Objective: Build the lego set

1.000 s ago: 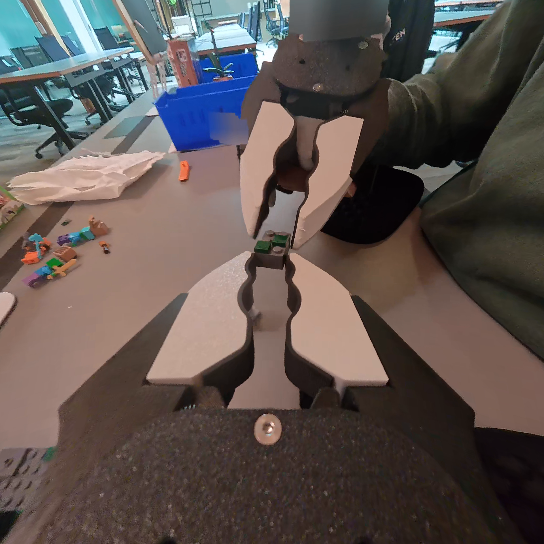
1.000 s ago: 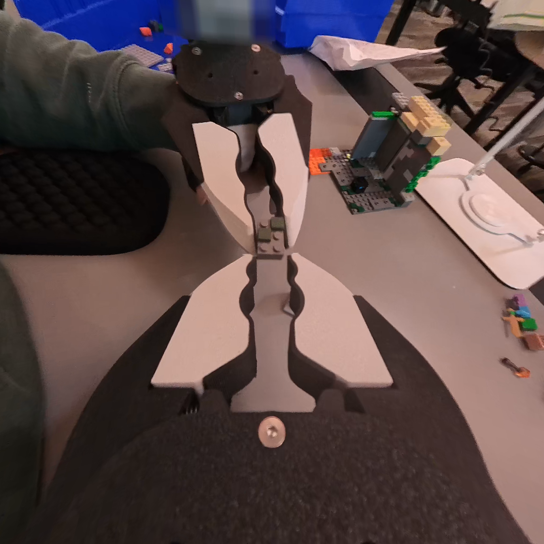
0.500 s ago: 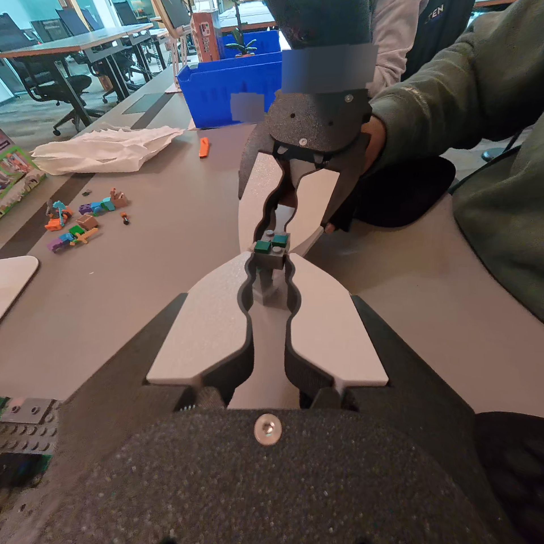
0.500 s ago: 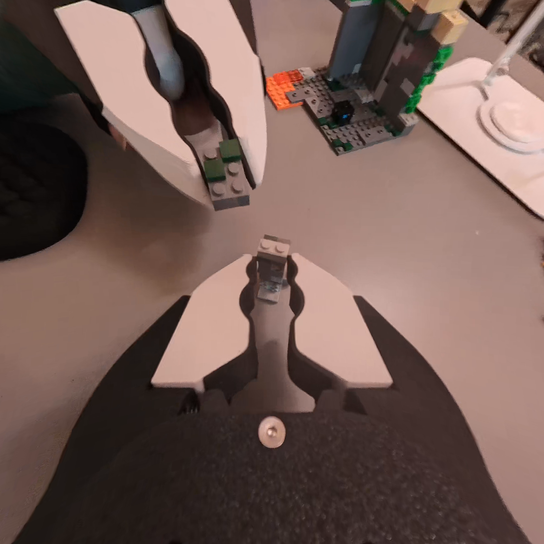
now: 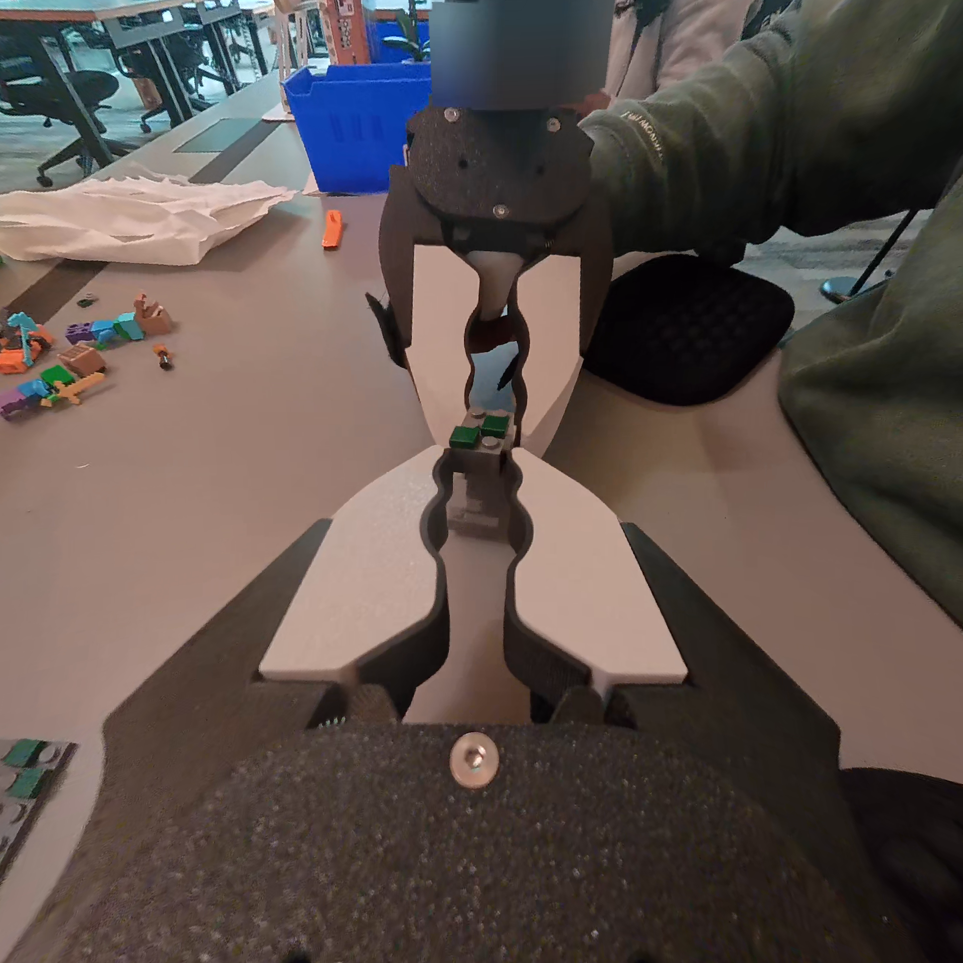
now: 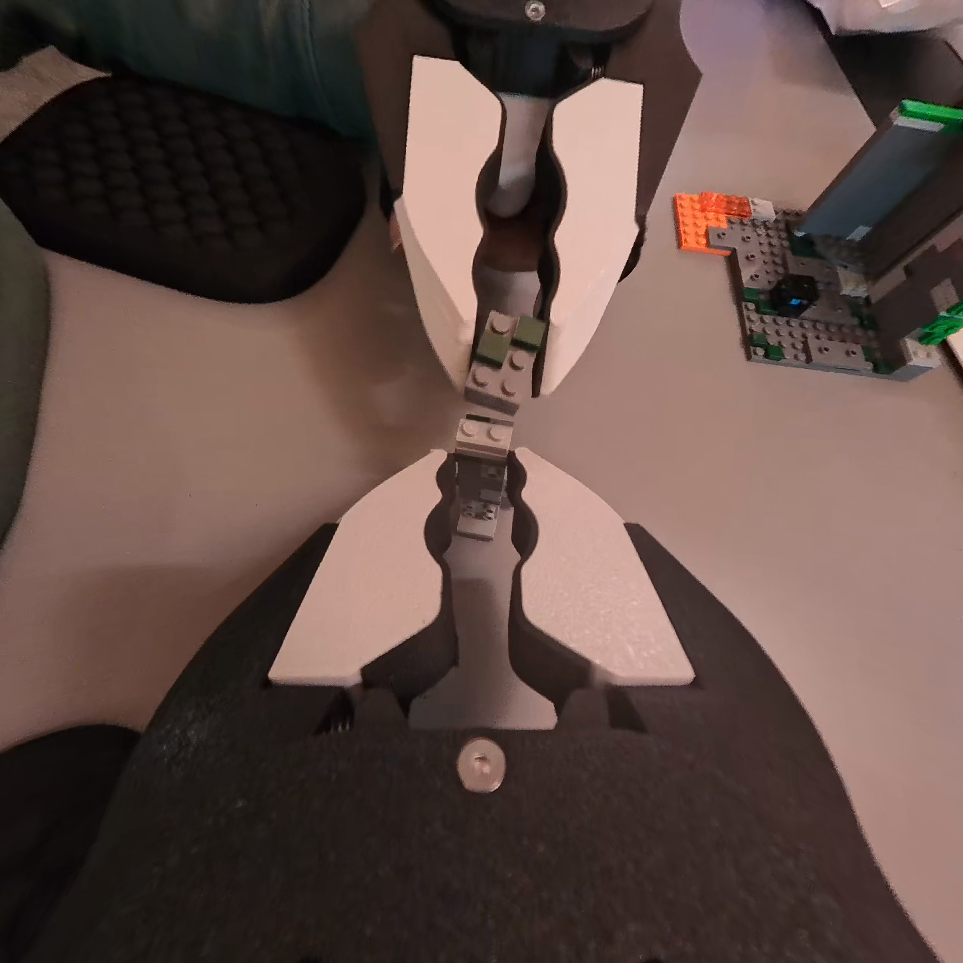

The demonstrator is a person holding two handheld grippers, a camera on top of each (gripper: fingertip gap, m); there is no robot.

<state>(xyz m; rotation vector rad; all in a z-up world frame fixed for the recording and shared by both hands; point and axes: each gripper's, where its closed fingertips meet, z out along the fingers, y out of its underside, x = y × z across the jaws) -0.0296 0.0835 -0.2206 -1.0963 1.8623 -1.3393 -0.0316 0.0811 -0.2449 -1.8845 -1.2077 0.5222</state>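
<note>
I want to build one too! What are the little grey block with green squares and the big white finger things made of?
The grey block with green squares looks like hard moulded plastic: crisp edges, round studs, a slight sheen. The white fingers of the right gripper look like rigid plastic with a matte, faintly grainy face, possibly printed. Their dark wavy inner edges could be rubbery padding, but that is unclear.

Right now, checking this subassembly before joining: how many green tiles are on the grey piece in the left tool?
2, both atop the grey piece in the left tool: near-left green tile and far-right green tile, set diagonally. Underside hidden.
</note>
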